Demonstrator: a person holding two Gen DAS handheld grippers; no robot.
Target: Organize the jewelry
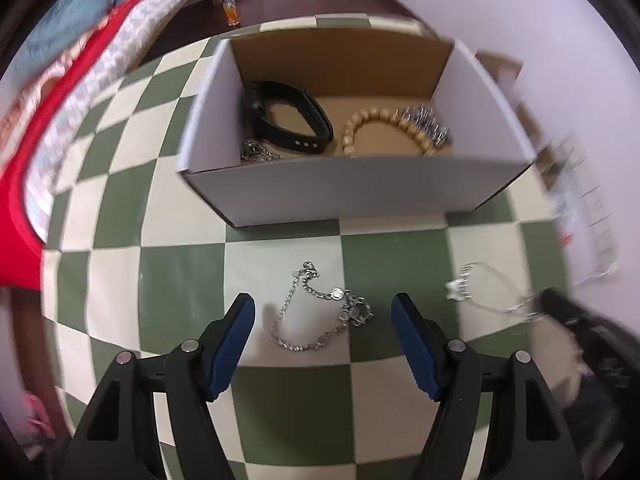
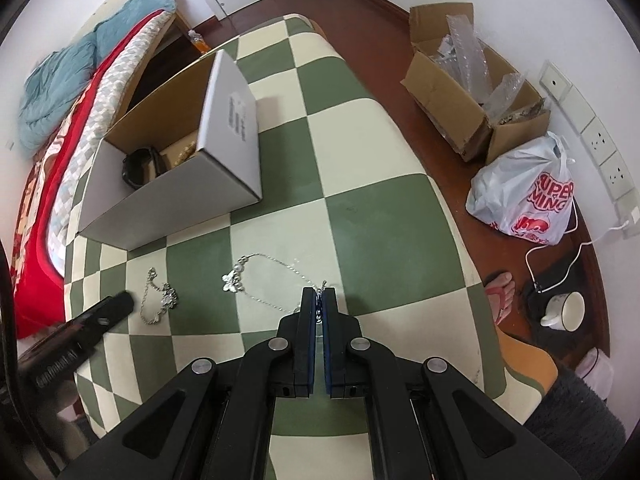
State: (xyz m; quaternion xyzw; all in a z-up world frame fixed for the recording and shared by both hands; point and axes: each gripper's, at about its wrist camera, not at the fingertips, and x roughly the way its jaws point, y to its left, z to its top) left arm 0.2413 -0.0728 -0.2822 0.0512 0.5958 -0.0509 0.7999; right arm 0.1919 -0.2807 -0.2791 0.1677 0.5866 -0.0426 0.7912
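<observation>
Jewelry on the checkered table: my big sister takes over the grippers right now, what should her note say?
Left gripper: open, above the chunky silver chain lying on the table.
Right gripper: shut on the thin necklace; its butterfly pendant end lies on the table.
Box: already holds the black strap, the wooden bead bracelet, a silver spiky piece and a small chain.
Left to do: put the thin necklace into the box, then the chunky silver chain.
</observation>
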